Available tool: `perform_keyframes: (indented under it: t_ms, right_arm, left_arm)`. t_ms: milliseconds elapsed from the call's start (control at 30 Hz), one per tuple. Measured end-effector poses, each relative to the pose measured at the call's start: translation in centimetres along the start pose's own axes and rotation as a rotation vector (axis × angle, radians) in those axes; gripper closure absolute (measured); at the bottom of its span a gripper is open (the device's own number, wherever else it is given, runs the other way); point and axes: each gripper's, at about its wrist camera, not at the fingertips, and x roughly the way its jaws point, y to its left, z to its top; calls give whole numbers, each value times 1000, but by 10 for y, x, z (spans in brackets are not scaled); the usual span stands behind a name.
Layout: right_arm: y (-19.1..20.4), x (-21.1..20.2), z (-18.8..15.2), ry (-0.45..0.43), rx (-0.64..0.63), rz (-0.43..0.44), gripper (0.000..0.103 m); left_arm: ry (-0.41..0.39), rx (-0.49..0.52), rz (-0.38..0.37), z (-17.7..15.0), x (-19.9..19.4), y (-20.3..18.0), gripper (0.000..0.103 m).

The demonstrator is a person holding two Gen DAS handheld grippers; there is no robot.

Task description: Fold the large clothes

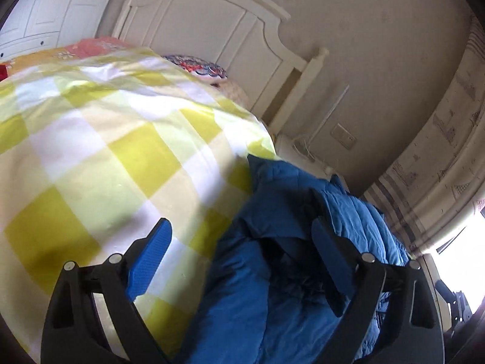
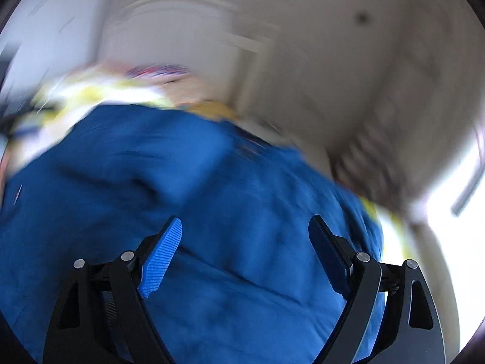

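The blue padded jacket point(image 1: 282, 242) lies bunched at the bed's point(image 1: 91, 139) edge, ready for spreading; left gripper point(image 1: 242, 248) and right gripper point(image 2: 245, 242) hover wide, seemingly empty despite blur.

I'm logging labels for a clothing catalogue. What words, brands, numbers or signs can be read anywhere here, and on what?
None can be read.
Blue jacket: no label or print shows.
Checked bedcover: pattern only.
Wallpaper: small drawings, no letters.
Right wrist view: too blurred to read.
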Motion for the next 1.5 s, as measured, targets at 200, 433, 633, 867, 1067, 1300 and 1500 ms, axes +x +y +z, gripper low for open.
perform_keyframes:
  t_ms: [200,433,633,867,1067,1300,1500]
  right_arm:
    - [91,46,49,8,-316,-32,19]
    - [72,40,63,-20,-177,103,67]
    - [-118,6,6,-133,710,363,77]
    - [-214,58,-135,151,1244,305,49]
    - [-205,62,-140,88,1214,318,46]
    - [-205,20,-128,-93,1154,322,84]
    - [-203,15,-126,-12,1109,216,84]
  left_arm:
    - [-79,-29,36,3,-7,2,5]
    - [-58,-29,46,3,0,3,3]
    - [-53,6,31,2,1,-4,3]
    - [-28,49,30,1,7,-12,3]
    - [-6,13,45,2,11,-4,3]
    - [2,21,48,1,13,-5,3]
    - [11,13,47,2,15,-2,3]
